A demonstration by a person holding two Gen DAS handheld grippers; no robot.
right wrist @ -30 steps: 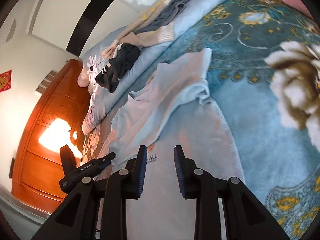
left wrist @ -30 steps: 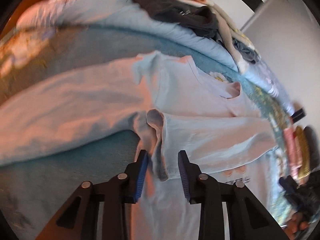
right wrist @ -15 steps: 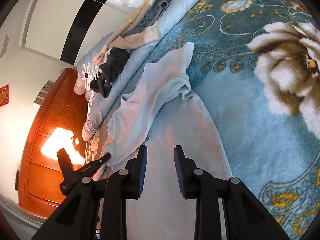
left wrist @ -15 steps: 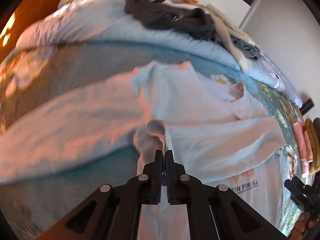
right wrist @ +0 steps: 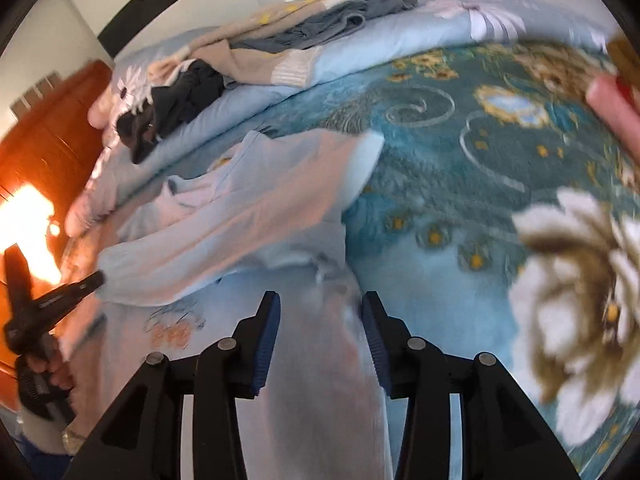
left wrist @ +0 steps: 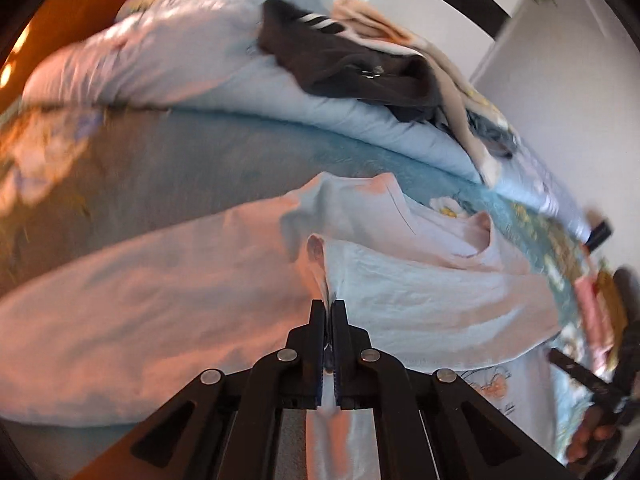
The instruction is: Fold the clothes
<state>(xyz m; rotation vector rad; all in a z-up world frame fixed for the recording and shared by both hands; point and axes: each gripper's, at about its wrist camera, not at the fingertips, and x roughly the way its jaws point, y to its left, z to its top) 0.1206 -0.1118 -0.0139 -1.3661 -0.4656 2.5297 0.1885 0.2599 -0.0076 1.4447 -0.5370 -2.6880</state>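
Shirt cuff now pinched by left gripper, previously open.

A: Pale blue shirt, soft matt knit cloth, creased. Bedspread?
B: Plush, fuzzy pile, floral. Far pile: dark garment, matt fabric.
A: Headboard, far left, glossy varnished wood. Gripper fingers, matt black plastic.

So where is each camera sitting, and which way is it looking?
Left wrist: sits behind the left tongs, looking across the bed toward the clothes pile; its shut tongs pinch the light blue shirt.
Right wrist: sits behind the open right tongs, facing over the shirt's lower part toward the floral blanket; the person's left hand shows.
Shared: shirt, clothes pile, blanket.
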